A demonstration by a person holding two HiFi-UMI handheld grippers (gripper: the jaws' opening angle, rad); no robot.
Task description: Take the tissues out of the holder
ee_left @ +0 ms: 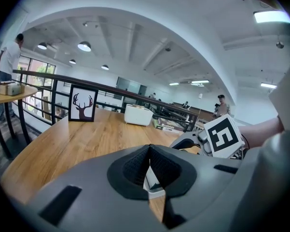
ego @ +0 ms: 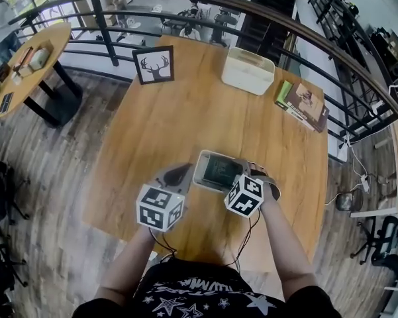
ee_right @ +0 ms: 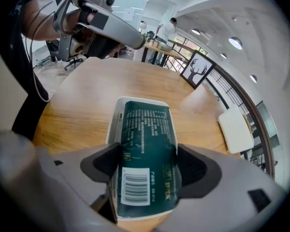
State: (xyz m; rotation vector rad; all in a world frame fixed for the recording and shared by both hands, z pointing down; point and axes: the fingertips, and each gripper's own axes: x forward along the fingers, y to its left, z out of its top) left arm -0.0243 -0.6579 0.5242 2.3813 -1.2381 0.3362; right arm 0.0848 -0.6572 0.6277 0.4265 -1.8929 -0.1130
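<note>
On the table (ego: 152, 111), the right gripper (ee_right: 147, 166) straddles the green tissue pack (ee_right: 147, 129) in its white holder (ee_right: 114, 124). Its jaws are wide and not pressing, poised to grasp. The left gripper (ee_left: 149, 163), jaws together, sits beside the holder, probably steadying it.

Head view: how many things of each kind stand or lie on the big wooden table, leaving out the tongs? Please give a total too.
framed deer picture: 1
white box: 1
book pile: 1
white holder: 1
green tissue pack: 1
Total: 5
</note>
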